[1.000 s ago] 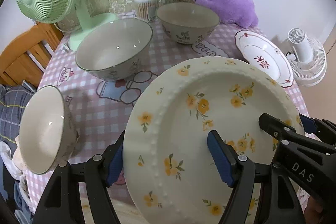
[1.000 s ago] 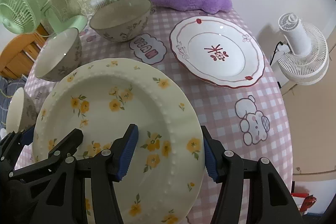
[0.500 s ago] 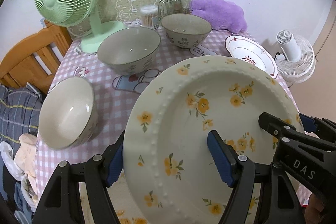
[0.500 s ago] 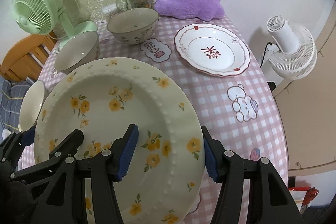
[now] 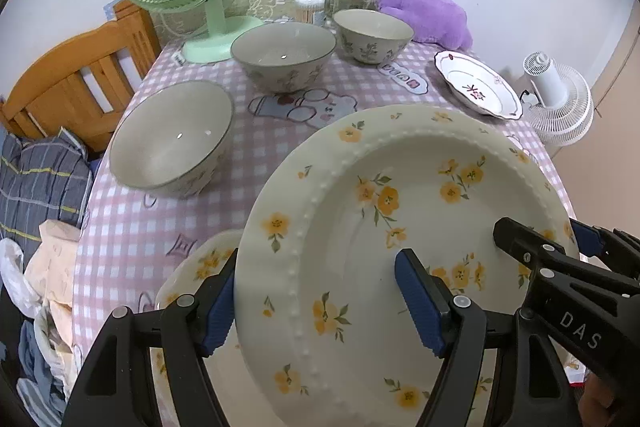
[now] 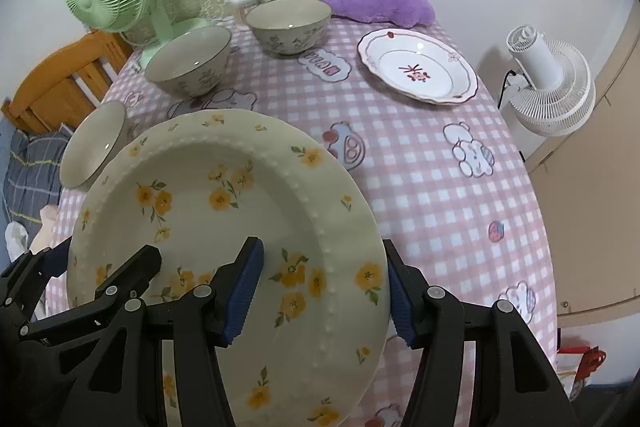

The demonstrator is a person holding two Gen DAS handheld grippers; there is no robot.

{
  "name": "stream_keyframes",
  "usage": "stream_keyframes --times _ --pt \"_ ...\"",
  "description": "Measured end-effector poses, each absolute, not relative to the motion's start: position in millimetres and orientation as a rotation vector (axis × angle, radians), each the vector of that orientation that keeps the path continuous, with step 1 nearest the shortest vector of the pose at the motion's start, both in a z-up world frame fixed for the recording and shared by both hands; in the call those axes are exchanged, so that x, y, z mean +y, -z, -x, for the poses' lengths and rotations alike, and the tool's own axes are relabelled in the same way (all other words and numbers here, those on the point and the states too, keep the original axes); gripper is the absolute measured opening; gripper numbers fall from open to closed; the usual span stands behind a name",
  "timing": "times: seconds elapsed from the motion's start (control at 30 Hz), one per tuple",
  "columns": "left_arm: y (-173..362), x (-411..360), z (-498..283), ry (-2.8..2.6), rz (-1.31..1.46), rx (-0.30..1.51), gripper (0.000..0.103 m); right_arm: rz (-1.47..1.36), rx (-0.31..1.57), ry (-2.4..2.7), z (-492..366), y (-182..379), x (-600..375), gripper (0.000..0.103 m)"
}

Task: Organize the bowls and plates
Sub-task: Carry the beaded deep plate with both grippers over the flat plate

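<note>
Yellow-flower plate (image 5: 400, 211) held up tilted above pink checked tablecloth (image 6: 432, 195), left gripper (image 5: 320, 303) clamped on its left rim, right gripper (image 6: 324, 291) clamped on its right rim, second flower plate (image 5: 200, 267) lying beneath, three bowls (image 5: 172, 139) and red-patterned plate (image 6: 416, 67) well apart behind

Soft, even indoor light across both views, bright enough to read every pattern. Small white glints sit inside the nearest bowl (image 5: 172, 143) and on the red-trimmed plate (image 6: 418, 67), so the source is probably overhead. Gentle shadows pool under the bowls on the checked tablecloth (image 6: 420, 195). Heavy fisheye bending curves the table edge and walls, with black vignette in every corner. The yellow-flowered plate (image 5: 400, 227) looks sharp, though the black gripper bodies at the bottom go slightly soft.
</note>
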State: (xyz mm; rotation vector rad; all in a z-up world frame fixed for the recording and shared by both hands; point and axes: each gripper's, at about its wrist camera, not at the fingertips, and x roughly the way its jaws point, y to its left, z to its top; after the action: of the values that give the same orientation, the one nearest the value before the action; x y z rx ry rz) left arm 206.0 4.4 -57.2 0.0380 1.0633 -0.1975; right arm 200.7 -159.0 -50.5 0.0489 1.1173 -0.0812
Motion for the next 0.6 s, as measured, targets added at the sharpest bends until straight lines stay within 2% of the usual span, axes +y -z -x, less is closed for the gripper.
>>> stream_keyframes --times 0.6 --pt "89 42 -162 0.227 -0.041 1.129 0.075 -0.056 1.178 0.100 -161 77 -122 0.061"
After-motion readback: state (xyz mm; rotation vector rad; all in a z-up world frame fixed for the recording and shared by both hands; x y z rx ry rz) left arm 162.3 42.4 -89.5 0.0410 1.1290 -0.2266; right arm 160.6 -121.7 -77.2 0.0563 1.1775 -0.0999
